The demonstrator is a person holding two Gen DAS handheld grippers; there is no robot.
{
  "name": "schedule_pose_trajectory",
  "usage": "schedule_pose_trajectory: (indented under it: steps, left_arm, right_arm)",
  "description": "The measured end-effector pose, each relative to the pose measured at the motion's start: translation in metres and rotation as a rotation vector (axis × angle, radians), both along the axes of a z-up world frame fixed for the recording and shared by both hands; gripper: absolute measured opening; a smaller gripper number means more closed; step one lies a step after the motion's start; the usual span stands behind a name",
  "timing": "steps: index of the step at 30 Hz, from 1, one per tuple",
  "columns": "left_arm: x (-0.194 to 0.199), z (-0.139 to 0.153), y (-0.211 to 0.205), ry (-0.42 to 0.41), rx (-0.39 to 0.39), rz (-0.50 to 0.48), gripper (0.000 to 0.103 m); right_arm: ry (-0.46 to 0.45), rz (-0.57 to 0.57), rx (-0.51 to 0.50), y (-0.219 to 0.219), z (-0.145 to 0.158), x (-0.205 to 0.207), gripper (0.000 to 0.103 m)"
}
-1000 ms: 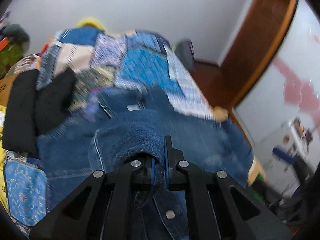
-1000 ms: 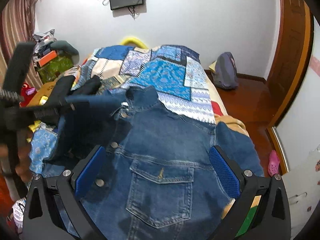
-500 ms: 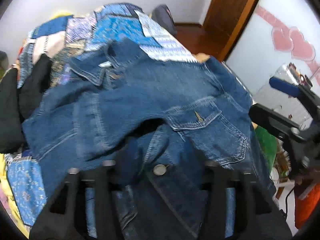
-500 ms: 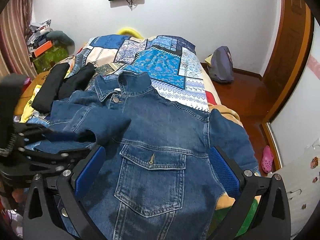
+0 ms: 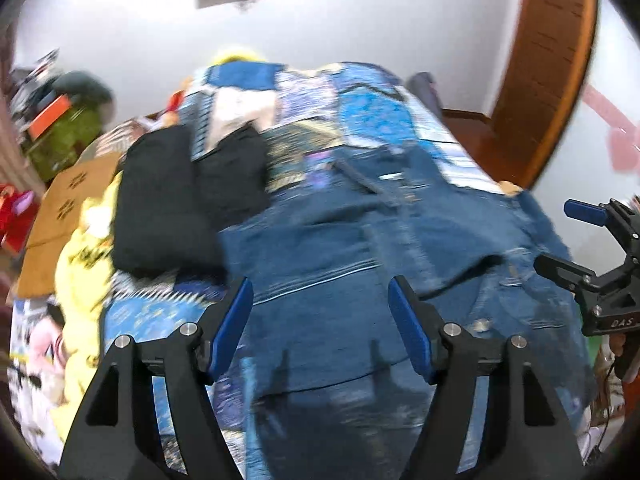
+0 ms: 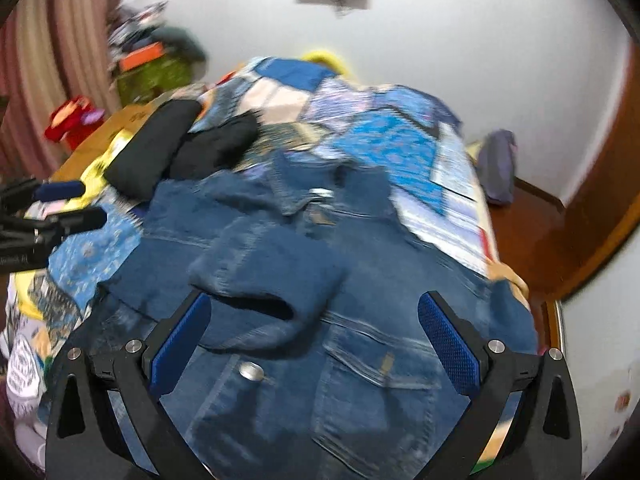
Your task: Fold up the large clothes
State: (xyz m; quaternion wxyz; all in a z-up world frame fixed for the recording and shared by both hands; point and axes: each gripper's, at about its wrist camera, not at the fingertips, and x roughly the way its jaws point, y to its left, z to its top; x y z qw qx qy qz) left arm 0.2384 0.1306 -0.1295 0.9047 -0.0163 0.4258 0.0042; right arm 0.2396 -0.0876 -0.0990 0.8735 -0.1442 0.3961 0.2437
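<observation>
A blue denim jacket [image 6: 360, 280] lies front up on the patchwork bedspread, collar toward the far wall. One sleeve [image 6: 264, 276] is folded across its chest, cuff near my right gripper. The jacket also fills the left wrist view [image 5: 360, 264]. My left gripper [image 5: 320, 320] is open and empty above the jacket's left side. My right gripper [image 6: 312, 332] is open and empty above the chest and a metal button [image 6: 250, 371]. The right gripper shows at the right edge of the left wrist view [image 5: 592, 264]; the left gripper shows at the left edge of the right wrist view [image 6: 44, 220].
Folded black clothes [image 5: 180, 196] lie on the bed left of the jacket, next to yellow fabric [image 5: 80, 264] and a cardboard box [image 5: 68, 200]. A patchwork bedspread [image 6: 384, 140] covers the bed. A grey bag [image 6: 498, 164] stands on the wooden floor by the door frame [image 5: 548, 72].
My left gripper let go of the sleeve, opened and drew back to the left. The sleeve now lies folded across the jacket's chest. The right gripper stayed open.
</observation>
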Motion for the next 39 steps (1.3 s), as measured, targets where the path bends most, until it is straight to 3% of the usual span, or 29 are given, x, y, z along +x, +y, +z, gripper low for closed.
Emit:
schedule_pose_trajectory:
  steps: [9, 15, 18, 19, 23, 32, 39]
  left_arm:
    - [-0.012, -0.044, 0.06, 0.072, -0.043, 0.131, 0.069]
    - [-0.016, -0.072, 0.076, 0.123, -0.08, 0.172, 0.069]
    - [-0.015, -0.081, 0.078, 0.146, -0.092, 0.179, 0.069]
    - [-0.014, -0.084, 0.077, 0.154, -0.095, 0.179, 0.069]
    - [-0.012, -0.085, 0.069, 0.156, -0.093, 0.17, 0.069]
    - [0.002, -0.068, 0.038, 0.126, -0.075, 0.112, 0.069]
    - [0.013, -0.07, 0.004, 0.137, -0.065, 0.06, 0.069]
  right_arm:
    - [0.109, 0.164, -0.164, 0.08, -0.057, 0.016, 0.097]
    - [0.178, 0.201, -0.203, 0.083, -0.082, 0.026, 0.066]
    - [0.199, 0.24, -0.156, 0.078, -0.079, 0.025, 0.041]
    - [0.199, 0.252, -0.153, 0.078, -0.077, 0.023, 0.03]
    - [0.142, 0.262, -0.152, 0.075, -0.067, 0.018, 0.013]
    - [-0.019, 0.084, 0.018, 0.011, 0.005, 0.038, 0.011]
    - [-0.018, -0.047, 0.093, -0.046, 0.015, 0.044, 0.01]
